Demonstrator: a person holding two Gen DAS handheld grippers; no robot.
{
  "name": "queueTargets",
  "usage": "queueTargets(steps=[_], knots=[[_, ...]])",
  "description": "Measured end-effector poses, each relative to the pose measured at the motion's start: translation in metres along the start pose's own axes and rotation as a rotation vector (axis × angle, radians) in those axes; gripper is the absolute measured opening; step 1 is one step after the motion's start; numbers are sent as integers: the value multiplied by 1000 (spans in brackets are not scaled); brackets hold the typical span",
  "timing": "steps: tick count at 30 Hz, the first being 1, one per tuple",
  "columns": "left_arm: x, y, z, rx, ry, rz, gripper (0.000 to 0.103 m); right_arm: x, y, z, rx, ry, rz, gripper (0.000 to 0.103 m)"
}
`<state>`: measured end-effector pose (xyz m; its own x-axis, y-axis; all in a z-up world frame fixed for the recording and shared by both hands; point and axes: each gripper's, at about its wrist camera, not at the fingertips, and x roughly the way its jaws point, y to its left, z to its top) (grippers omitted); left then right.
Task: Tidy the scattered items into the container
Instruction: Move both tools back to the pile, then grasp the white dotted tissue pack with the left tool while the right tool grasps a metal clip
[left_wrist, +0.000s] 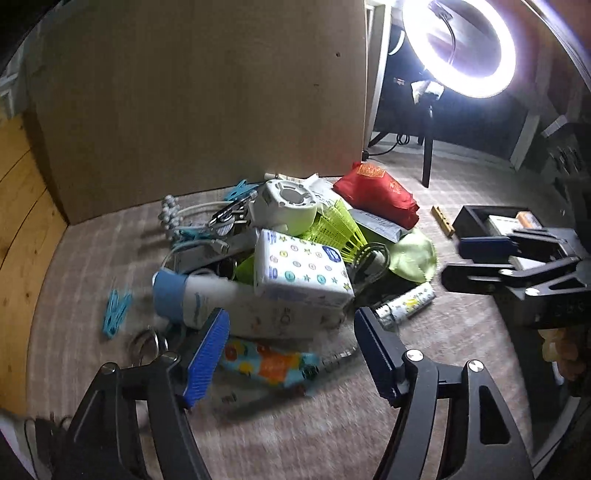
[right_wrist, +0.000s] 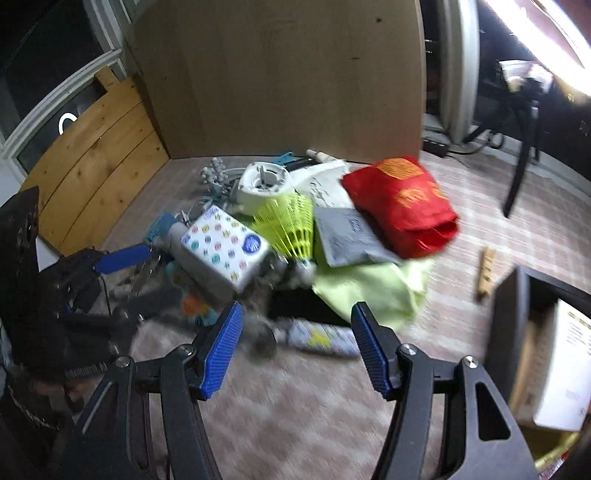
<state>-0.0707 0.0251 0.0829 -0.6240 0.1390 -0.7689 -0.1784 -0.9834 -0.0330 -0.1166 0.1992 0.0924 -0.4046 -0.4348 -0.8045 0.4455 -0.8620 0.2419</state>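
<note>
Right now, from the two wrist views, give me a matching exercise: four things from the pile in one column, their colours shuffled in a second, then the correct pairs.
Things:
1. folded bag
2. mesh basket
3. clothes pegs lying apart from the pile
4. flat pouch

Colours:
A. grey
B. light blue
C. red with orange print
D. neon yellow-green

Pairs: 1-C, 2-D, 3-B, 4-A

Red pouch (left_wrist: 376, 194), star-patterned tissue pack (left_wrist: 303, 269)
</note>
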Motion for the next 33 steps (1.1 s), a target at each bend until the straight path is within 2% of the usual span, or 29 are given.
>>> queueTargets(steps=[8, 14, 16, 18, 23, 26, 32, 33], knots=[[16, -2, 1, 30, -25, -13, 68, 34, -2, 13, 28, 41, 12, 60], [28, -16, -2, 48, -43, 72, 68, 48, -13, 16, 85, 68, 35, 58], [31, -21, -1, 52, -56, 96, 70, 52, -16, 16, 110, 82, 51, 54], [36, -26, -1, 64, -59, 132, 76, 55, -18, 15, 133, 92, 76, 48], [44, -36, -4, 107, -55, 145, 77, 58, -22, 14, 150, 103, 95, 40], [54, -38, -4, 154, -35, 194, 77, 57, -22, 14, 160, 104, 103, 38], [55, -35, -1, 141, -52, 219, 72, 52, -27, 13, 181, 94, 119, 28], [55, -33, 0, 129, -51, 215, 72, 50, -28, 13, 188, 89, 123, 22]])
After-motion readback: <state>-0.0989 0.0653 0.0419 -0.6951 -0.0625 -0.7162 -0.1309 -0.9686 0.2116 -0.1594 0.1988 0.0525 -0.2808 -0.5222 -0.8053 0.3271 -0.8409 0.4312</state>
